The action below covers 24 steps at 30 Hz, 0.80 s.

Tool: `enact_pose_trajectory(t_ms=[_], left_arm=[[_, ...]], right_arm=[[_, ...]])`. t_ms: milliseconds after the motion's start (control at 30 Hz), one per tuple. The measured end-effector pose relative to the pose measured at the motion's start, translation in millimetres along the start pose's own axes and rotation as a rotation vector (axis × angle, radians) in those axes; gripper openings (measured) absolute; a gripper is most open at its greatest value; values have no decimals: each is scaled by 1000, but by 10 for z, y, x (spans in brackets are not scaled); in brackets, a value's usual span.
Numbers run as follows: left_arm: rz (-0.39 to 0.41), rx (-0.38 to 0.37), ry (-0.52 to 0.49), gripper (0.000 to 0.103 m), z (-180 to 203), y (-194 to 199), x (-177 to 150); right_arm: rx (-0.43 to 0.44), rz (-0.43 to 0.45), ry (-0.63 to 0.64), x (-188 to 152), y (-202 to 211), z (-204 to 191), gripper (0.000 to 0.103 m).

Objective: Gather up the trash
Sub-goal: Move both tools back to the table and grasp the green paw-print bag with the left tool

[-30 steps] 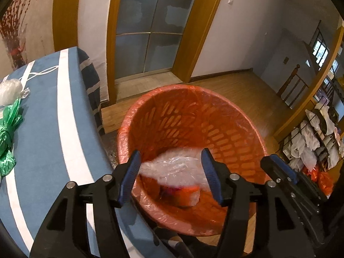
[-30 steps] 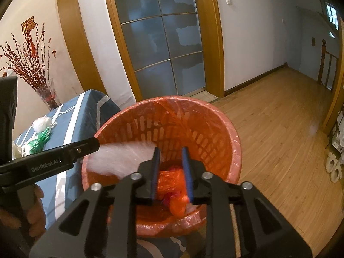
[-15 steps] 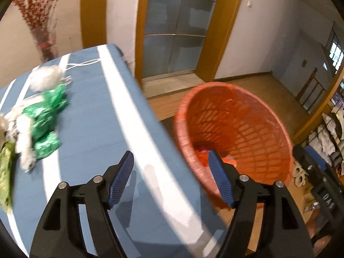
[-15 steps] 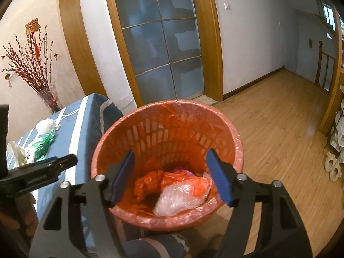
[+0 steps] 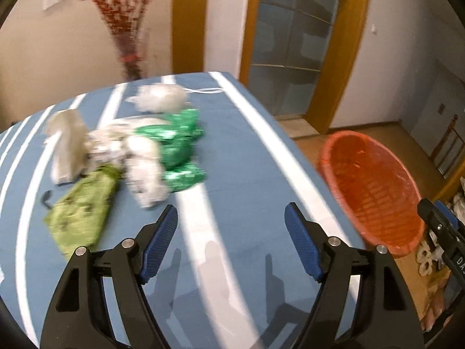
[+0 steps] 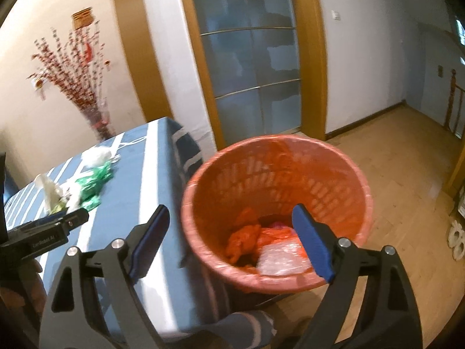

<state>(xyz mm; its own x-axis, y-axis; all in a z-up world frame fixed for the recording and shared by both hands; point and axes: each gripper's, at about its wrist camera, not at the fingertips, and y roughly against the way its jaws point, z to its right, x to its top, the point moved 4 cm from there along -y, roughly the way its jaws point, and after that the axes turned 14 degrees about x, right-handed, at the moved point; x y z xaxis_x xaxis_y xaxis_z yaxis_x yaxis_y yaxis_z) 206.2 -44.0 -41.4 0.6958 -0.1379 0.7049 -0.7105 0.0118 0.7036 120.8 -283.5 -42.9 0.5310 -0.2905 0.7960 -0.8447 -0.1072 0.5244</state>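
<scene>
Your left gripper (image 5: 231,238) is spread wide and empty above the striped blue table (image 5: 232,157), likely lined up for the next pick: the heap of trash (image 5: 130,151) lies at its eleven o'clock. Your right gripper (image 6: 231,226) is released too, gaping wide and holding nothing over the orange basket (image 6: 334,174), where orange and clear bags (image 6: 261,247) sit at the bottom.
</scene>
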Motion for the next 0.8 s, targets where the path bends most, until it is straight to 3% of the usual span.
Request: enact_pose_trajectory(t_ms=[367, 733, 800], left_arm=[[-24, 175, 119, 75, -995, -295, 61], [-131, 227, 102, 61, -1109, -794, 55], [-126, 227, 98, 53, -1104, -788, 74]], right_arm=[[88, -65, 95, -105, -224, -651, 85], [103, -96, 102, -139, -333, -759, 85], [104, -102, 101, -143, -350, -760, 85]])
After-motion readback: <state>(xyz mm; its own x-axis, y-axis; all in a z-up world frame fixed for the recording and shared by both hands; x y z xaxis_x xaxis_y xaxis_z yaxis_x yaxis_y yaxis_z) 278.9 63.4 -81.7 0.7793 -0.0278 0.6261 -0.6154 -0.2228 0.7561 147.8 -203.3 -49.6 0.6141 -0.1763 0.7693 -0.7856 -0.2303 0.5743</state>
